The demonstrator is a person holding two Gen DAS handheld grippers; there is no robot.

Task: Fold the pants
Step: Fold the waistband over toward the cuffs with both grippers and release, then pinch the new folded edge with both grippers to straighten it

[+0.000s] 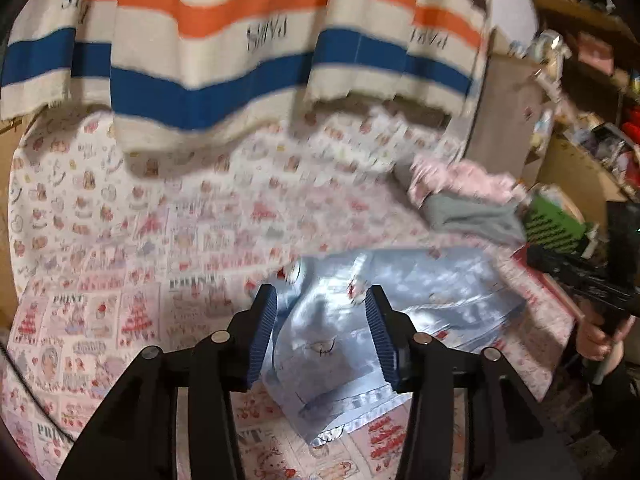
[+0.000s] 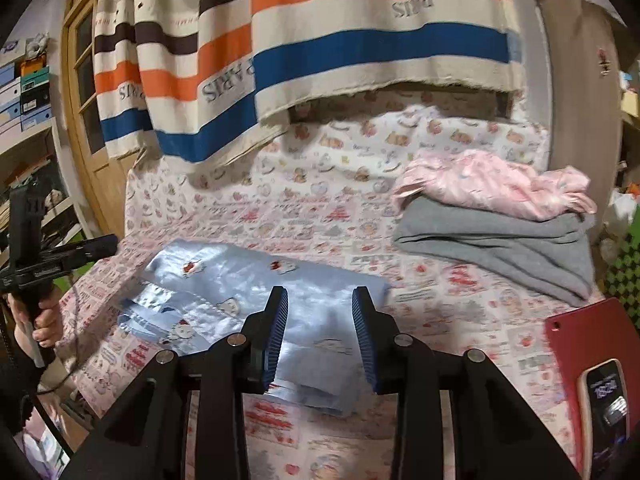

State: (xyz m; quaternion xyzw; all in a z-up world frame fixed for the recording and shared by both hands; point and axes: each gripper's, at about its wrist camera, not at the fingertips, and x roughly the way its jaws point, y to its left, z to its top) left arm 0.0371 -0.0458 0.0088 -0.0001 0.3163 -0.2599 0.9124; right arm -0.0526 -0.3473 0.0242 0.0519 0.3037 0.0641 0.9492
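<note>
Right now the light blue pants (image 1: 392,300) lie on the bed sheet (image 1: 120,240), a pink-and-white printed sheet covering the work surface; the fabric is shiny, printed with small cartoon figures, and lies in overlapping layers with an uneven near edge; in the right wrist view the pants (image 2: 248,288) spread from the left of centre toward the middle of the sheet (image 2: 440,300), just in front of the fingers; the left gripper (image 1: 320,316) hangs over the near part of the pants with its blue ribbed fingers (image 1: 264,332) spread apart and nothing between them; the right gripper (image 2: 320,312) is likewise spread wide over the pants, pinching nothing; whether either one touches the cloth I cannot tell, since the left view is blurred; farther back on the sheet sits a folded grey garment (image 2: 500,244) with a crumpled pink garment (image 2: 492,184) on top of it, well apart from the pants; a striped curtain (image 2: 360,40) in cream, orange, blue and brown hangs behind the bed; at the right edge of the right wrist view a red tablet (image 2: 588,332) lies on the sheet with a phone (image 2: 604,404) resting on it, screen lit
</note>
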